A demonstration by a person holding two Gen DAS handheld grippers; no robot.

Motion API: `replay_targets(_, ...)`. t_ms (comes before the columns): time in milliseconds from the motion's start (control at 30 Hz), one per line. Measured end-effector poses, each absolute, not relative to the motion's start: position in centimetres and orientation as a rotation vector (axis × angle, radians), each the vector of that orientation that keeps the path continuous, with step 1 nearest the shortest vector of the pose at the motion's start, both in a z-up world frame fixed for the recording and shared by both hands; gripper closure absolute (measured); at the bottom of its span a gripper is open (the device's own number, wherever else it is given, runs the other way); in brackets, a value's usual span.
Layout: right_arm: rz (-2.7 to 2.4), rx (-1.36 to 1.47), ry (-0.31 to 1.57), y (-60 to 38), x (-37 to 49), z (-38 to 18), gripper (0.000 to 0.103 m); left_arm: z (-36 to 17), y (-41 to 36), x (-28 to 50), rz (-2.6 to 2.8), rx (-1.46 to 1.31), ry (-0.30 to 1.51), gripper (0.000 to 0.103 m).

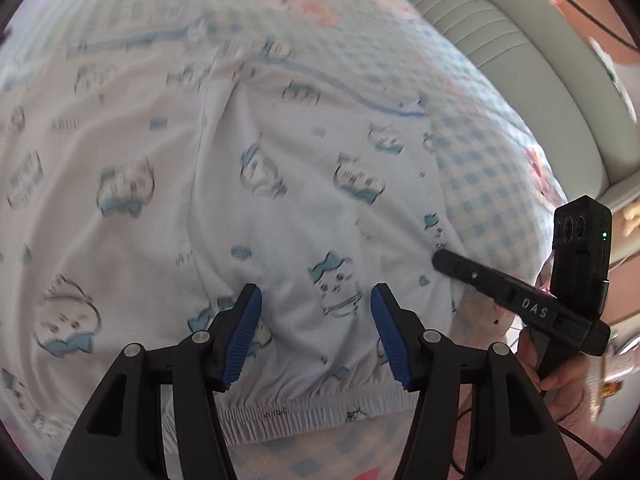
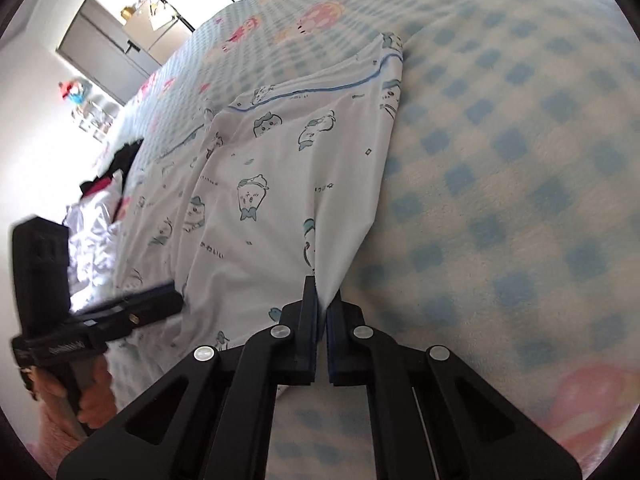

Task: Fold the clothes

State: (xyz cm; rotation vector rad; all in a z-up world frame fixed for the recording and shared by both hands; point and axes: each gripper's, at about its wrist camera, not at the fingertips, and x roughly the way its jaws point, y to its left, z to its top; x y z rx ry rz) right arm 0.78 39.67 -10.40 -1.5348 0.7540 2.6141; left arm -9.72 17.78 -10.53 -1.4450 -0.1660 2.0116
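Right, the left gripper [image 1: 316, 334] hangs spread wide over the garment, blue pads apart with nothing between them, poised just above the gathered elastic waistband [image 1: 316, 408] at the near edge. Between its fingers shows white cloth printed with little cartoon animals in blue bows: these are the pyjama trousers [image 1: 224, 184], lying flat on the bed with a long crease running up the middle and blue piping [image 1: 360, 98] along the far hem.

Over on the side, the right gripper [image 2: 323, 308] is pressed together on a fold of that same white fabric, pinching the edge of the trousers so the cloth rises in a small peak from the bedding. In the left wrist view that gripper [image 1: 444, 262] comes in from the right edge, its tip at the garment's side, with a hand [image 1: 556, 376] wrapped round its handle below a pink sleeve.

Beneath it all lies a blue and white checked blanket [image 2: 520, 168] dotted with pink cartoon figures. Further out, the right wrist view shows crumpled white laundry [image 2: 90, 236] with dark and red items past it, then a grey cabinet [image 2: 104, 56] against the bright wall. A padded pale headboard [image 1: 520, 52] curves round in the left wrist view.
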Motion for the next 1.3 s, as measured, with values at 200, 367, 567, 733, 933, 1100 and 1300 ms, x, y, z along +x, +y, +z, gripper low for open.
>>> replay_targets(200,2.631,-1.551,0.957,40.2,1.4,-10.5,0.100,-12.7,20.5,-10.1,1.998,-1.508,0.011,0.057)
replay_targets(367,2.593,-1.651,0.897,38.6,0.5,-12.3,0.098,-13.1,21.5,-9.9,2.042,-1.518,0.102,0.057)
replay_targets(567,2.537,-1.699,0.504,36.3,-0.1,-12.9,0.101,-14.1,21.1,-10.7,2.053,-1.581,0.125,0.057)
replay_targets(733,2.508,-1.628,0.521,38.4,1.5,-11.8,0.103,-14.0,21.3,-10.3,2.068,-1.570,0.176,0.057)
replay_targets(933,2.581,-1.572,0.659,39.8,2.9,-9.7,0.096,-11.3,21.0,-9.0,2.085,-1.481,0.058,0.056)
replay_targets(1100,2.629,-1.727,0.624,36.9,1.2,-10.5,0.095,-10.4,20.4,-7.8,2.065,-1.452,0.005,0.056)
replay_targets(1300,2.630,-1.773,0.705,36.1,0.4,-11.7,0.092,-10.4,20.4,-7.5,2.056,-1.419,-0.018,0.056)
